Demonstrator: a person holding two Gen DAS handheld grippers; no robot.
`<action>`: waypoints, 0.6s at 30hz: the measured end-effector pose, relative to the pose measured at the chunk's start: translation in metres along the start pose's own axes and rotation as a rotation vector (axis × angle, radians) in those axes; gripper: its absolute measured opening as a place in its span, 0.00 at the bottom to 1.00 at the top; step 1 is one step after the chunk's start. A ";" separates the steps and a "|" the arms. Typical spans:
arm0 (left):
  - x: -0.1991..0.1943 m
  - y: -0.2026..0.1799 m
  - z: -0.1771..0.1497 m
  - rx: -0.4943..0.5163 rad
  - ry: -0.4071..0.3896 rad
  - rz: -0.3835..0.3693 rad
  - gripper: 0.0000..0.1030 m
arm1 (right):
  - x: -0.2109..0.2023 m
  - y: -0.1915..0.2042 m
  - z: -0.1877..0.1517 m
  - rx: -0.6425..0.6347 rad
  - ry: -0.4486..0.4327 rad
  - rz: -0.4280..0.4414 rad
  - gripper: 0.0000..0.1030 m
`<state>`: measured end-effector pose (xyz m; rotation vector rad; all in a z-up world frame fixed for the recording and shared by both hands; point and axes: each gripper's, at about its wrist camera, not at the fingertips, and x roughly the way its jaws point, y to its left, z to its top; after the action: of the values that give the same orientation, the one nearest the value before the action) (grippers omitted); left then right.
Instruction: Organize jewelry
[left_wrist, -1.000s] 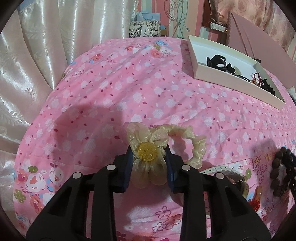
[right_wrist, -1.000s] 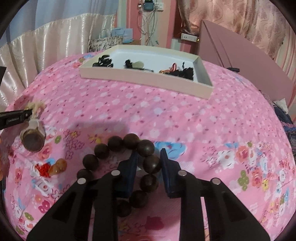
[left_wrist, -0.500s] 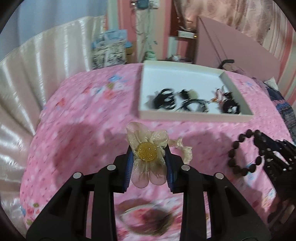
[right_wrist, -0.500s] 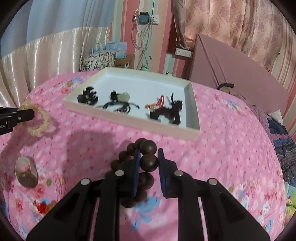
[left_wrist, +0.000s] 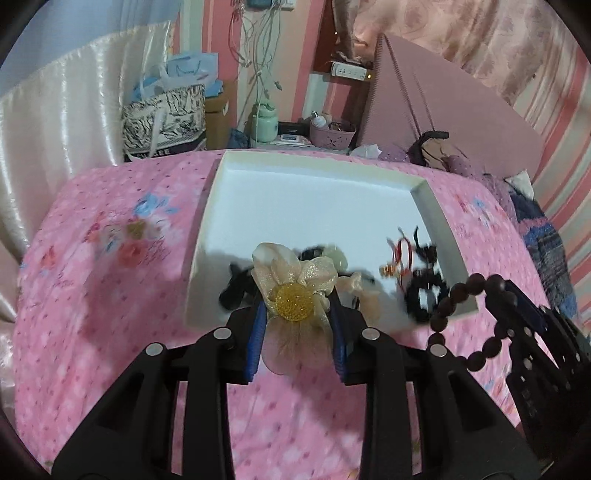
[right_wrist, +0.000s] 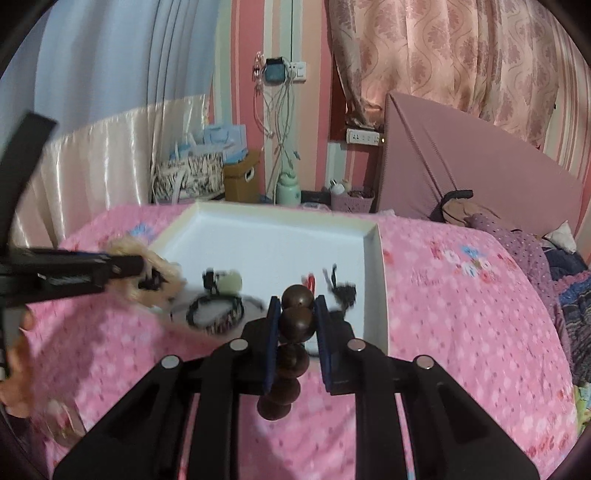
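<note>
Low in the centre of my left camera's frame, my left gripper pinches a cream flower scrunchie by its petals, the yellow button facing the lens and the fabric loop trailing off behind toward the white tray. I hold it by the flower, I judge, because that is the thickest part and gives the pads something to bite; the loop alone would slip. It hangs over the near edge of the tray, not yet let go.

Low centre of the right camera's frame, my right gripper is clamped on one bead of a dark bead bracelet, the rest of the string dangling below the pads over the pink bedspread. Gripping one bead lets the rest hang straight, so it should drop into the tray without snagging.

My left view shows the bracelet as an open curve at the lower right of its frame, which my right view hides behind the jaws. My right view shows the scrunchie's loop at middle left, held at the tray's near left rim, and the black hair ties lying along the tray's near side; its far half is bare.
</note>
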<state>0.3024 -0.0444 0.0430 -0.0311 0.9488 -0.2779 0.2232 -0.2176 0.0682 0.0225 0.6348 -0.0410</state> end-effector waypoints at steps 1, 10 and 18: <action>0.007 0.001 0.007 -0.010 0.005 -0.001 0.28 | 0.002 -0.001 0.004 0.004 -0.003 0.004 0.18; 0.051 0.004 0.056 -0.023 0.028 0.059 0.28 | 0.047 0.002 0.047 0.022 -0.010 0.038 0.18; 0.079 0.009 0.074 -0.022 0.029 0.077 0.29 | 0.116 -0.002 0.062 0.066 0.059 0.073 0.18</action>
<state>0.4073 -0.0623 0.0220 -0.0107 0.9796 -0.1975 0.3529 -0.2253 0.0496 0.1106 0.6909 0.0093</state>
